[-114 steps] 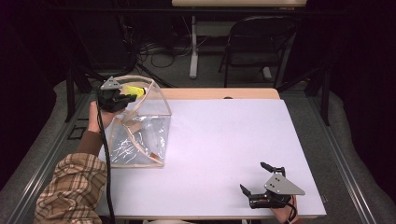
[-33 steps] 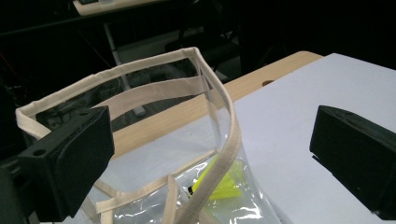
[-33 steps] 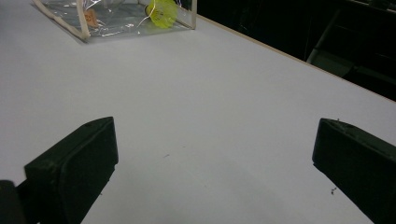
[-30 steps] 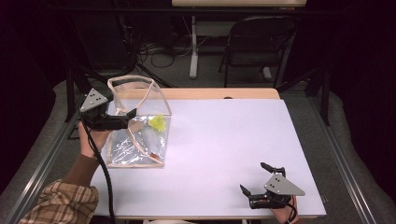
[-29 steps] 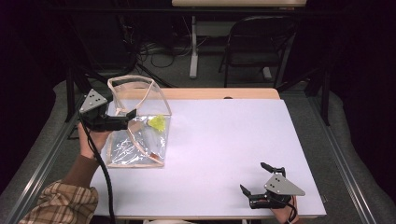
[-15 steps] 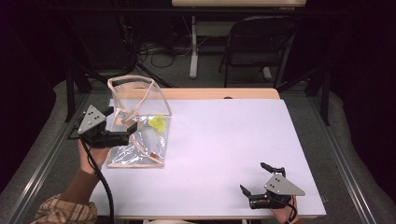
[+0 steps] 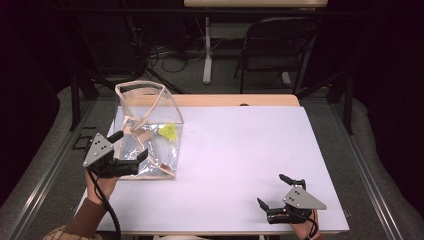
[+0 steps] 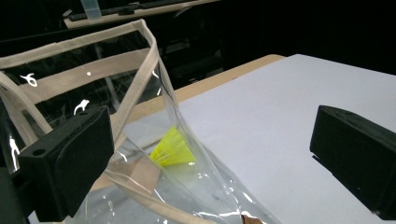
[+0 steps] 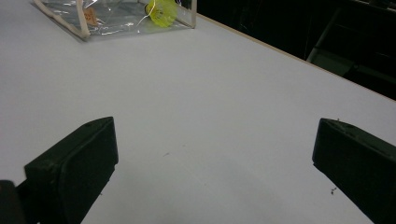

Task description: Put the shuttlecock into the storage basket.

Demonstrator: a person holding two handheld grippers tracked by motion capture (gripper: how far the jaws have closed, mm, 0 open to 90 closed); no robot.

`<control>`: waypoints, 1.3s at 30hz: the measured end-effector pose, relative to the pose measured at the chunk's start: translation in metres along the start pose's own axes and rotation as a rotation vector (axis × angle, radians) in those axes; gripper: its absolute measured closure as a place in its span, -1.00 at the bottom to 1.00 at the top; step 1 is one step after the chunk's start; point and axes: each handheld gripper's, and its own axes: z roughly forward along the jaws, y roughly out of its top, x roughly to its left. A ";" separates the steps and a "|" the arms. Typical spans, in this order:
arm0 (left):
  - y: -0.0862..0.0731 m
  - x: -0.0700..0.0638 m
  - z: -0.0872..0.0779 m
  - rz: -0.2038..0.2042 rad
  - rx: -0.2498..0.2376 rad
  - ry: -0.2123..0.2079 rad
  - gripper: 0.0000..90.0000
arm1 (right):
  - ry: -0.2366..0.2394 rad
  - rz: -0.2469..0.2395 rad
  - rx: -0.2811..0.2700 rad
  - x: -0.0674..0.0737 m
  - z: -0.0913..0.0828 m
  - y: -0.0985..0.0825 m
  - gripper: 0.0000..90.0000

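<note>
both grippers are spread wide, nothing pinched. left gripper [image 7: 131, 145] is held at the clear bag [image 7: 150, 131]; yellow shuttlecock [image 7: 169, 132] is seen inside. right gripper [image 7: 274, 191] is rested on the table [image 7: 240, 150].

Bright table, dark surroundings, mild blur

Black folding chair [image 7: 277, 47] at one o'clock beyond the white table [image 7: 250, 150], cables [image 7: 165, 52] at eleven.

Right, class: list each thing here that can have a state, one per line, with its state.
Bag: upright, mouth open, on the table.
Shuttlecock: inside the bag, on its side.
Left gripper: open, holding nothing, beside the bag.
Right gripper: open, holding nothing, at the table's near edge.
</note>
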 end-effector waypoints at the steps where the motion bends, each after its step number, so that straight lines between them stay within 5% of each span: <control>1: -0.003 -0.001 -0.001 -0.003 -0.001 -0.003 -1.00 | 0.000 0.000 0.000 0.000 0.000 0.000 -1.00; 22: -0.067 -0.017 -0.010 -0.079 0.058 -0.037 -1.00 | 0.001 -0.003 0.002 0.001 0.001 0.000 -1.00; 39: -0.091 -0.032 -0.012 -0.047 0.072 -0.049 -1.00 | 0.001 -0.003 0.004 0.001 0.001 0.000 -1.00</control>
